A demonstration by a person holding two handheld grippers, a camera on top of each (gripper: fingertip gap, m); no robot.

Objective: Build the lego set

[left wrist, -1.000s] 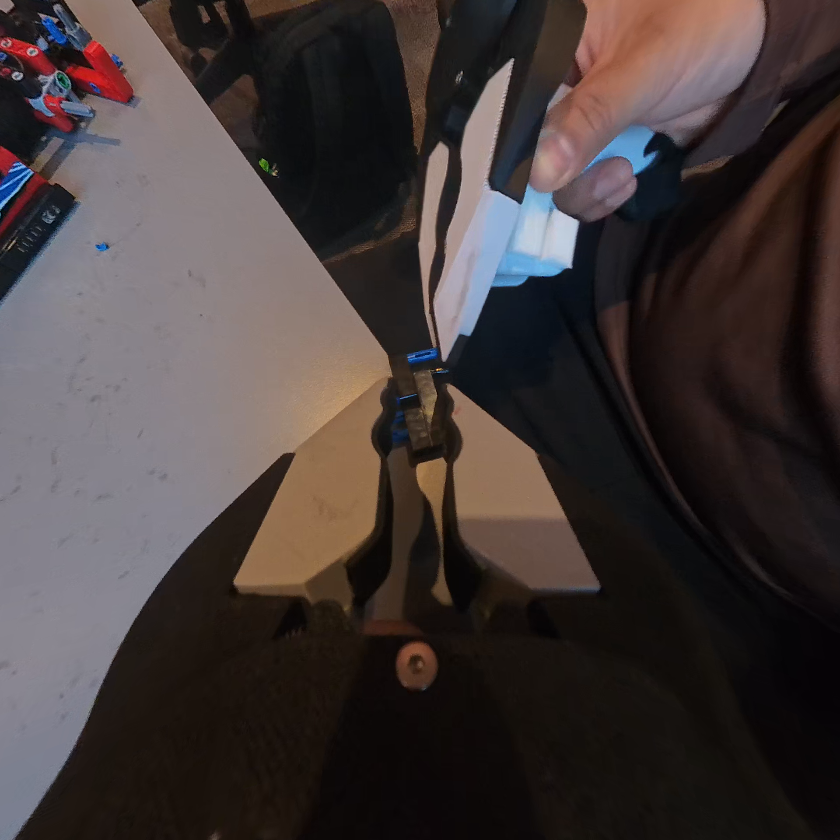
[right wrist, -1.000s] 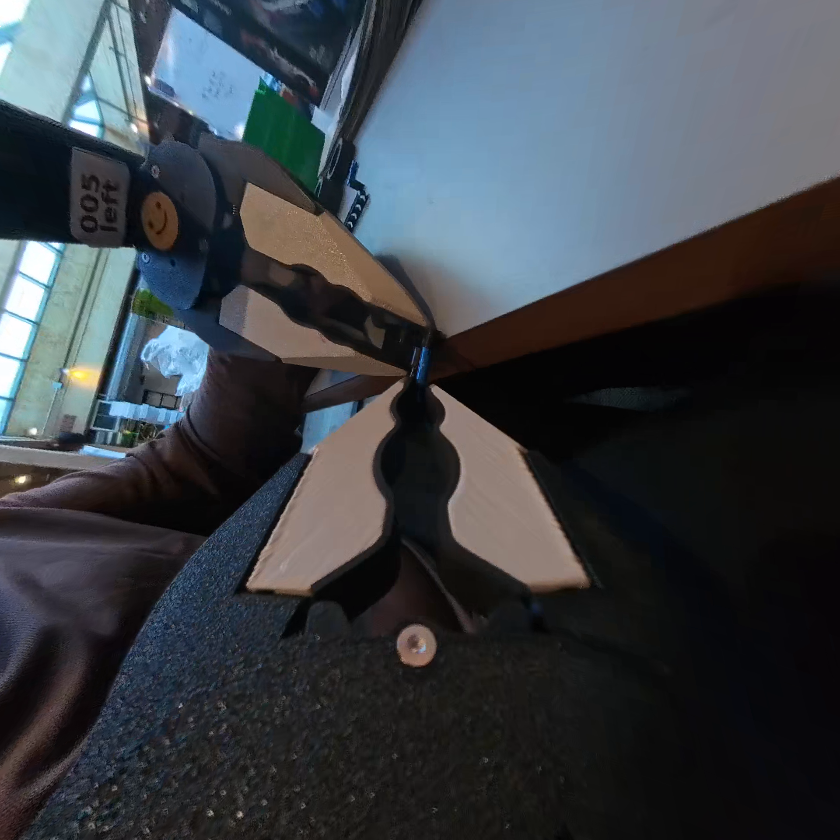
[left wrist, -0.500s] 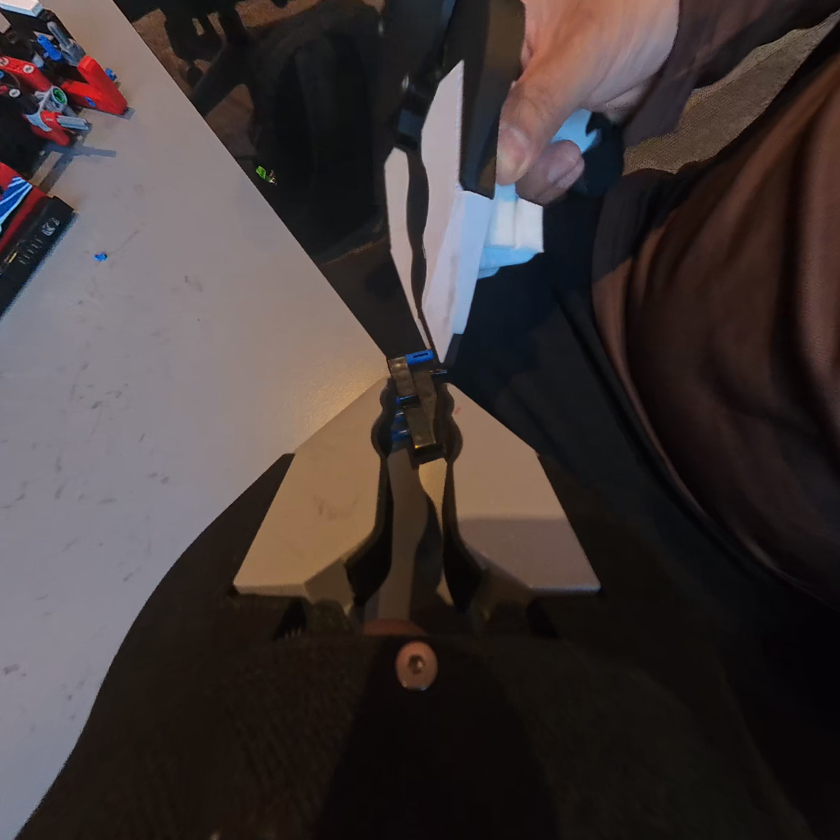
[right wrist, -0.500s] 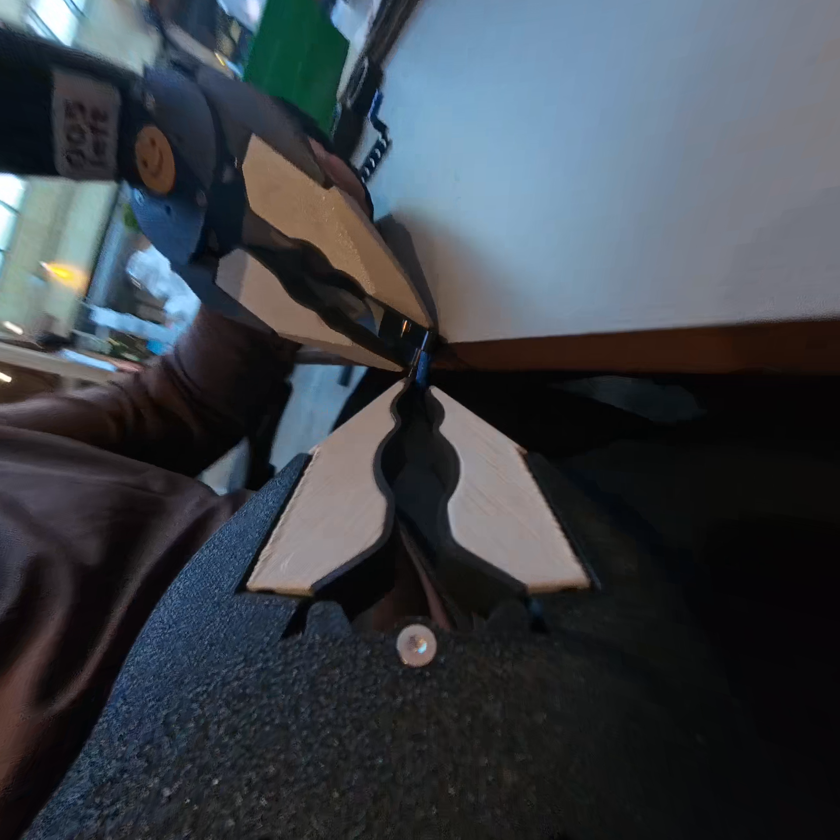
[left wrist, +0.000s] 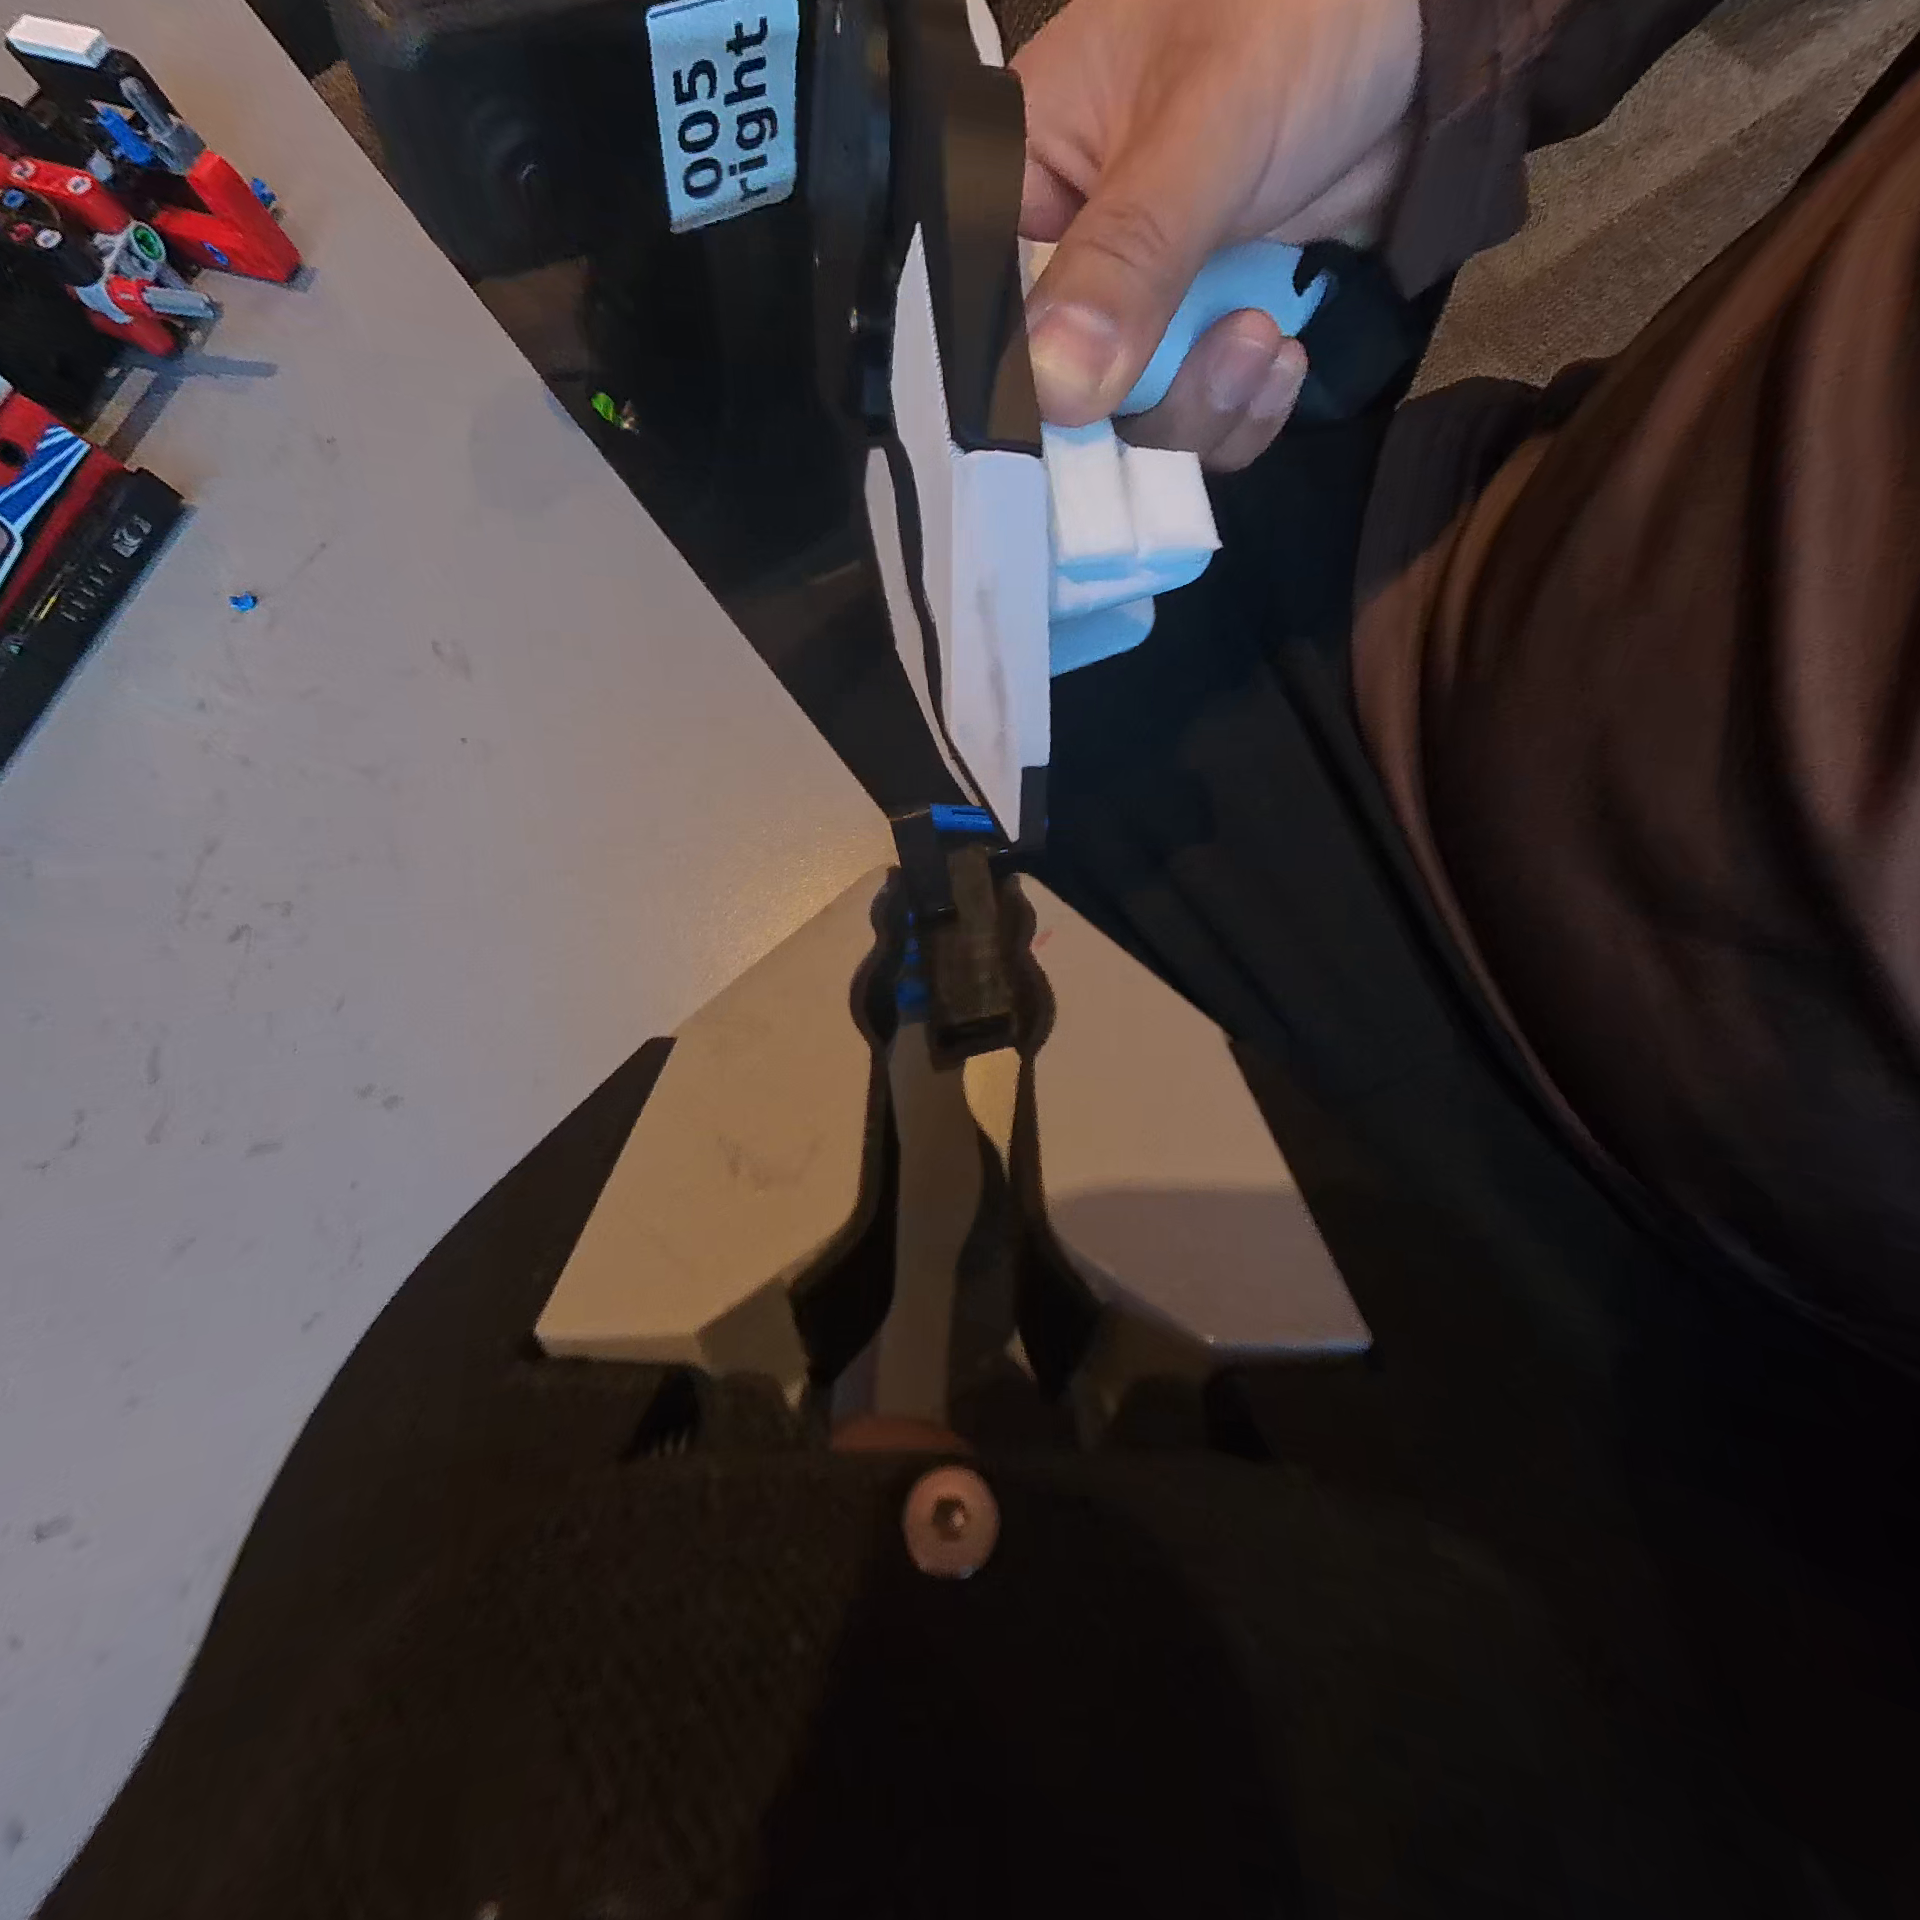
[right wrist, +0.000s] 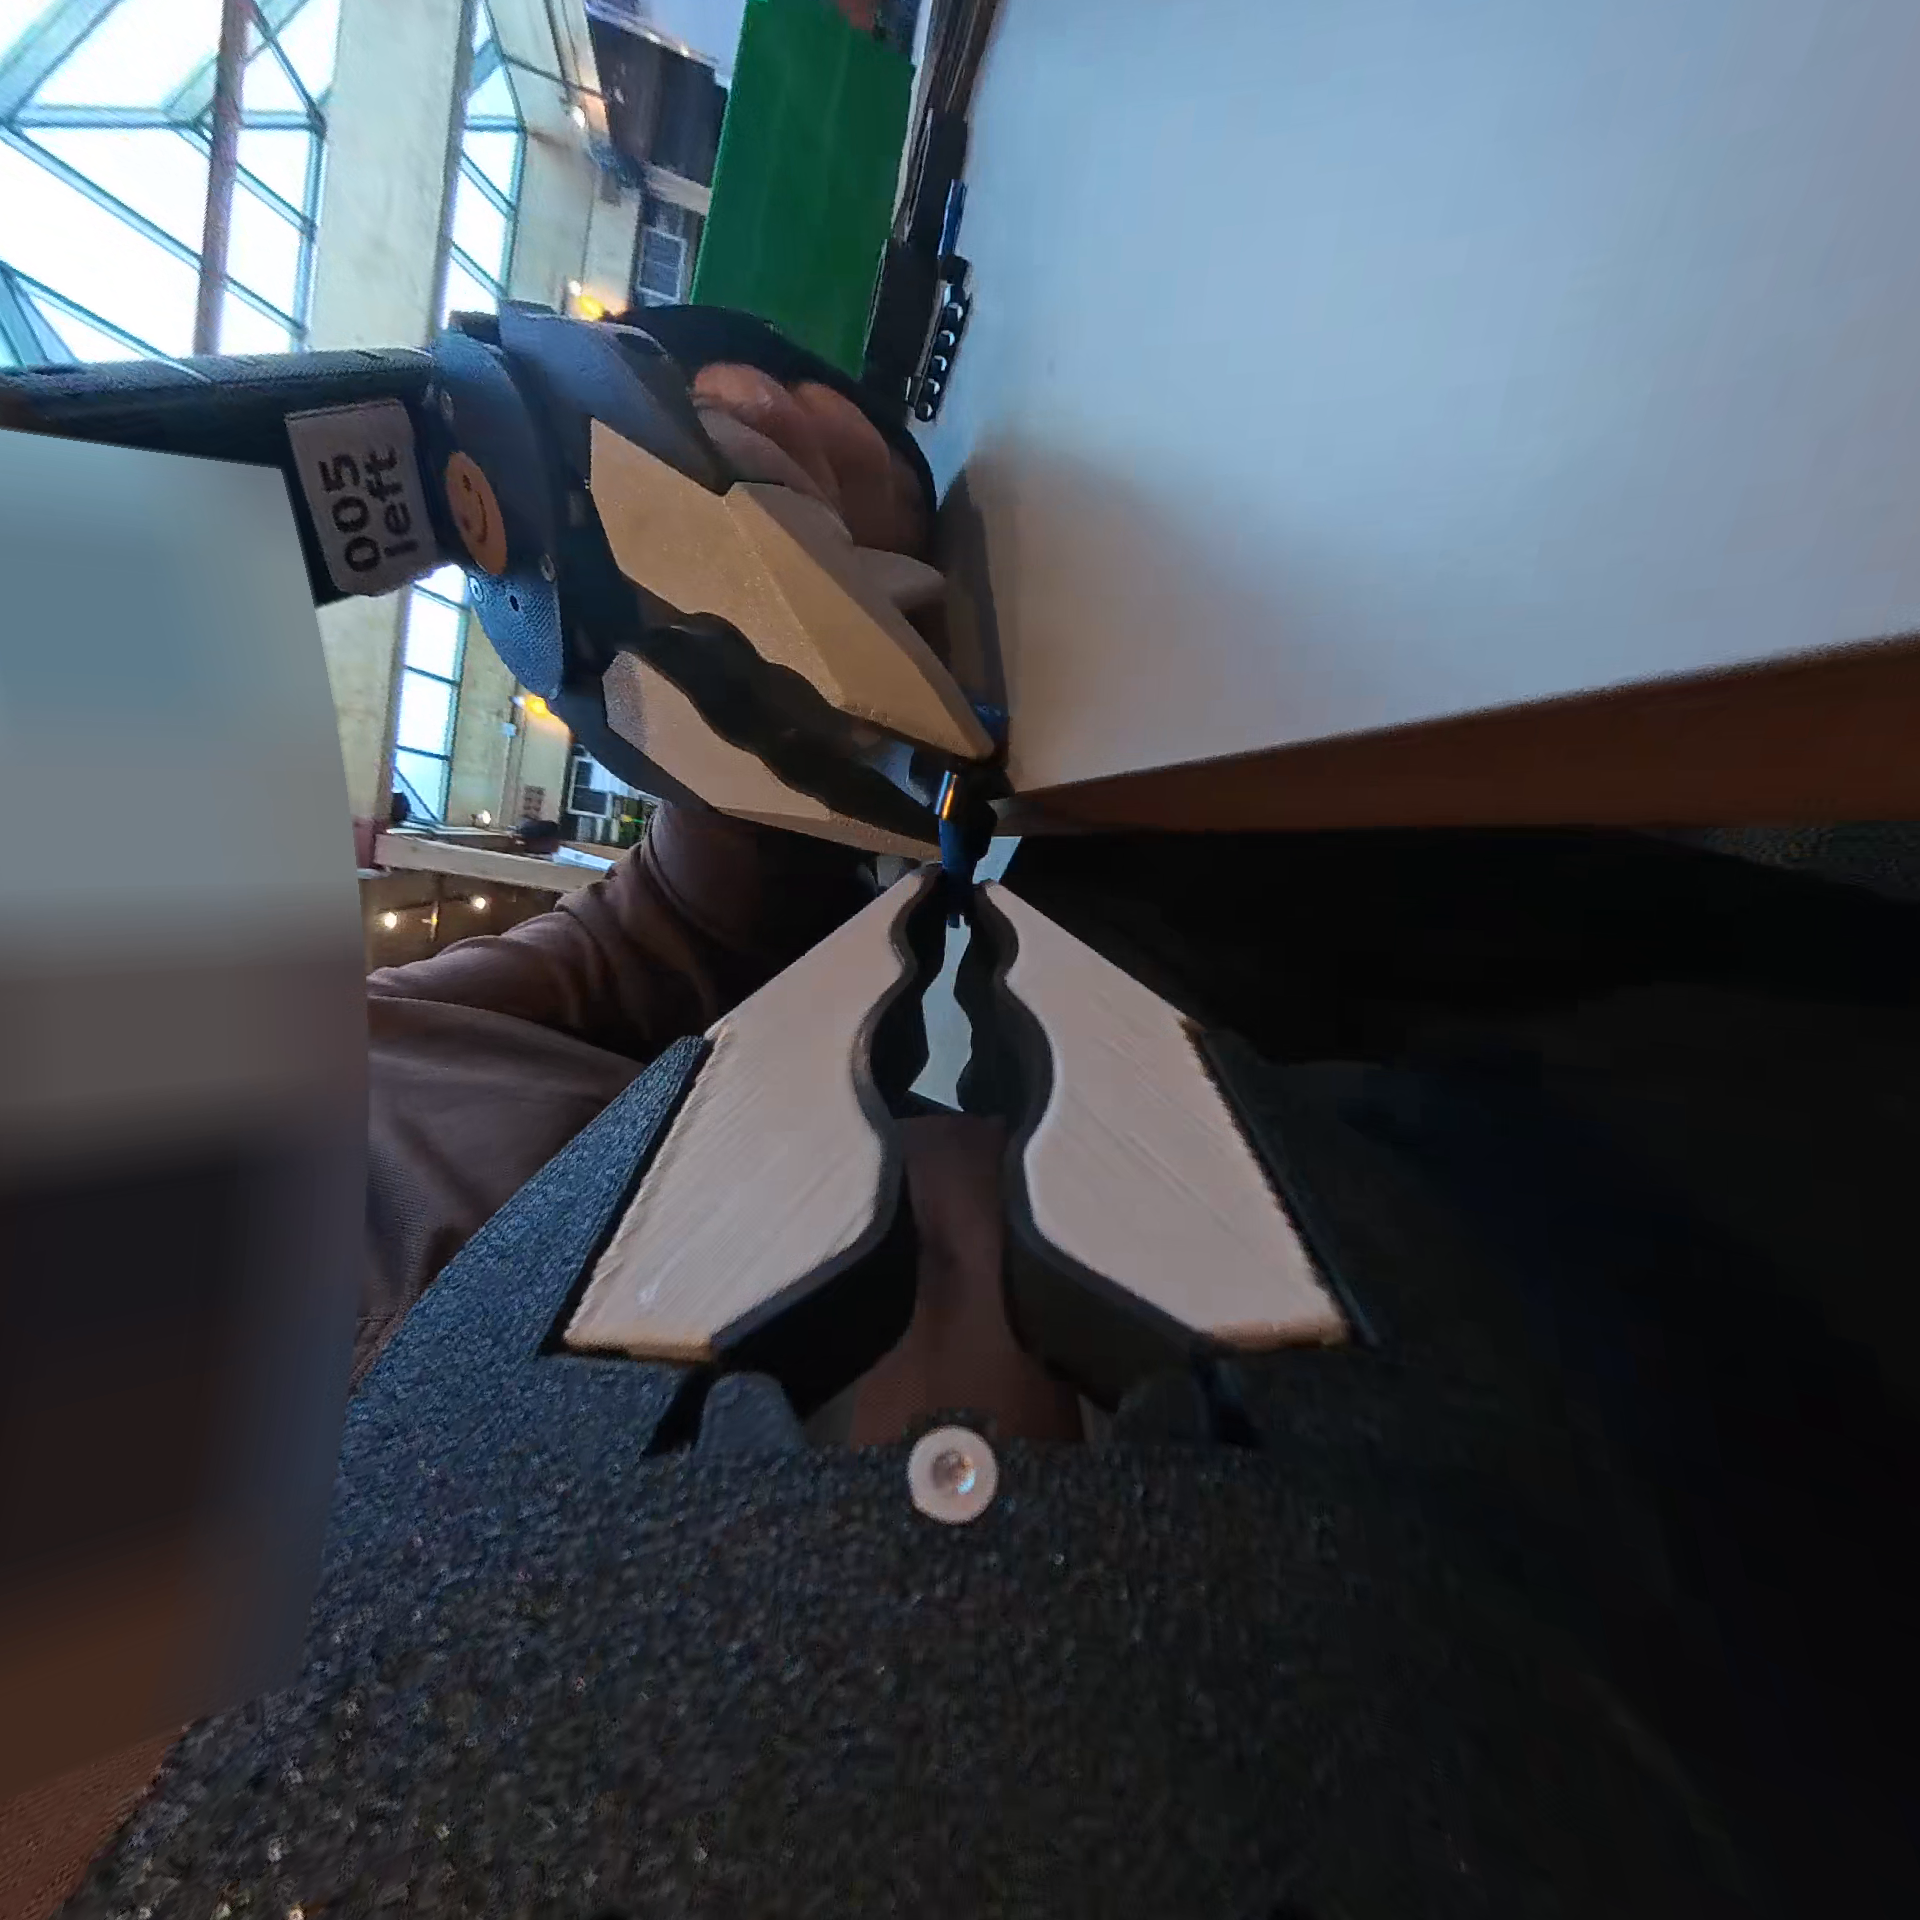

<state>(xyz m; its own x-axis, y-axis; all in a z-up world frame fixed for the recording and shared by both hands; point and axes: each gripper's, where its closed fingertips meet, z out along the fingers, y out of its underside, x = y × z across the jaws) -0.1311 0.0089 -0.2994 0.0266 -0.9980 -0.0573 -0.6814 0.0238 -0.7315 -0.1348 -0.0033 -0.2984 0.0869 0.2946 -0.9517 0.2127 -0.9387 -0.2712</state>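
Far left on the pale grey tabletop (left wrist: 395,790): partly built red and black lego model (left wrist: 114,260), 1 loose small blue lego piece (left wrist: 243,601) near it. Centre, off the table edge: left gripper (left wrist: 961,914) pinches a small black lego piece with blue pins (left wrist: 966,956). Right gripper (left wrist: 977,805) meets its top end, tips close together, apparently nipping the blue end; grip unclear. Right: person's hand (left wrist: 1195,208) squeezes that gripper's handle.
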